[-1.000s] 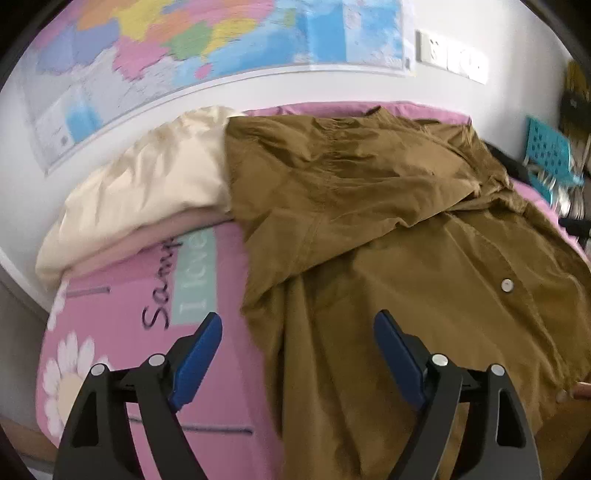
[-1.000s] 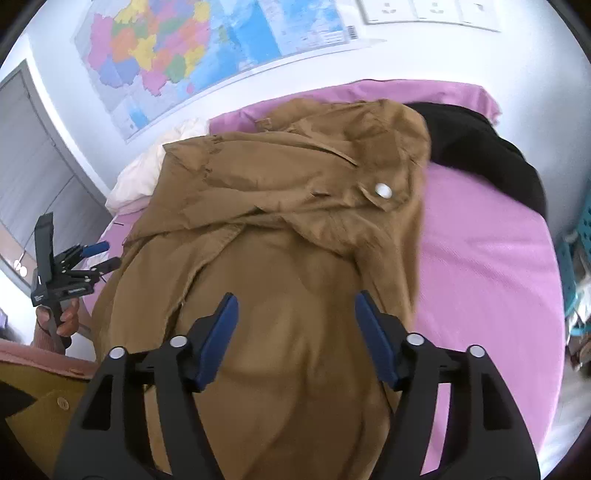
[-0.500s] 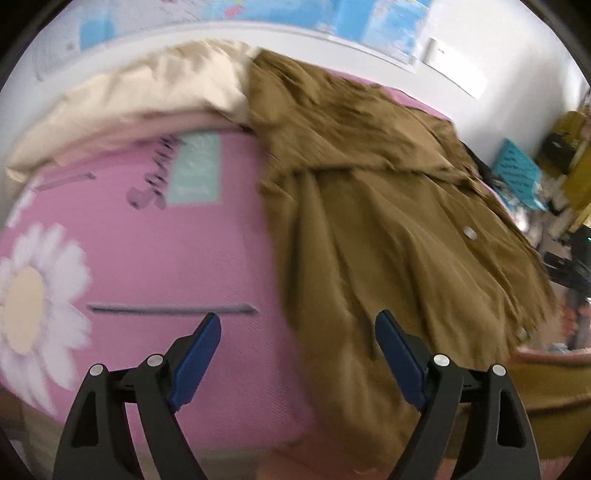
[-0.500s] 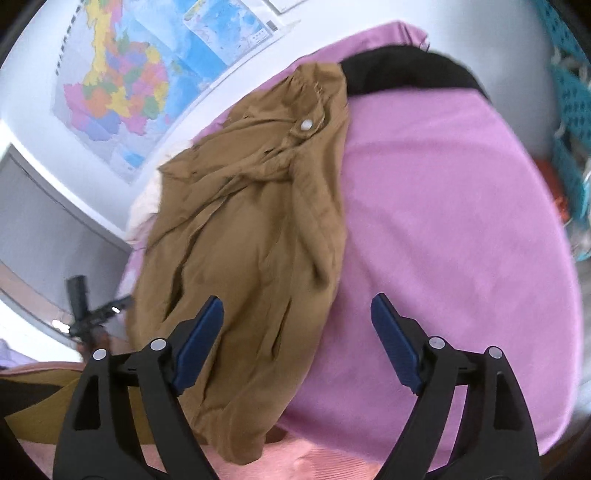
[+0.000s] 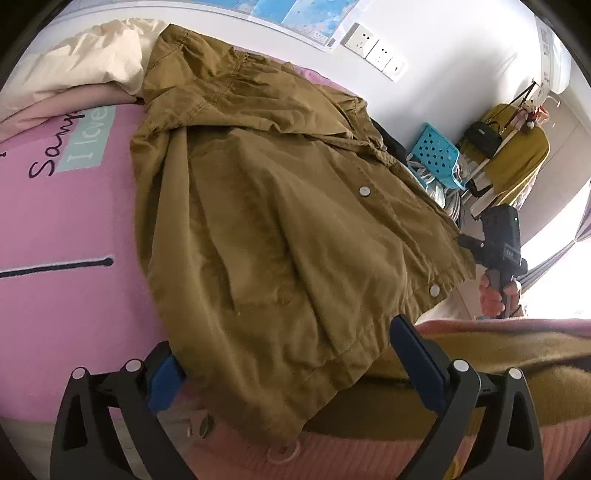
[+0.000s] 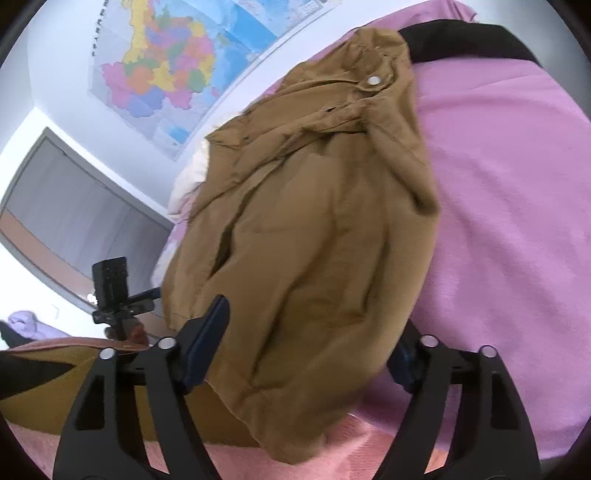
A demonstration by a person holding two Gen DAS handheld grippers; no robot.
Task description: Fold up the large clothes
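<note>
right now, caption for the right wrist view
Right gripper closing, fingers straddling the hem of a brown jacket spread on a pink bed.

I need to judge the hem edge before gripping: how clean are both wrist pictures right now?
Left wrist view: sharp on the brown cotton jacket, but the window at right is blown out white. Right wrist view: softer, the jacket's near hem smeared by motion, the wall map clearer; both bend strongly at the edges.

- We note the jacket [image 6: 314,258] hem covers the right gripper's [image 6: 306,354] far pad.
- The wall map [image 5: 295,11] is cut off by the frame's top edge.
</note>
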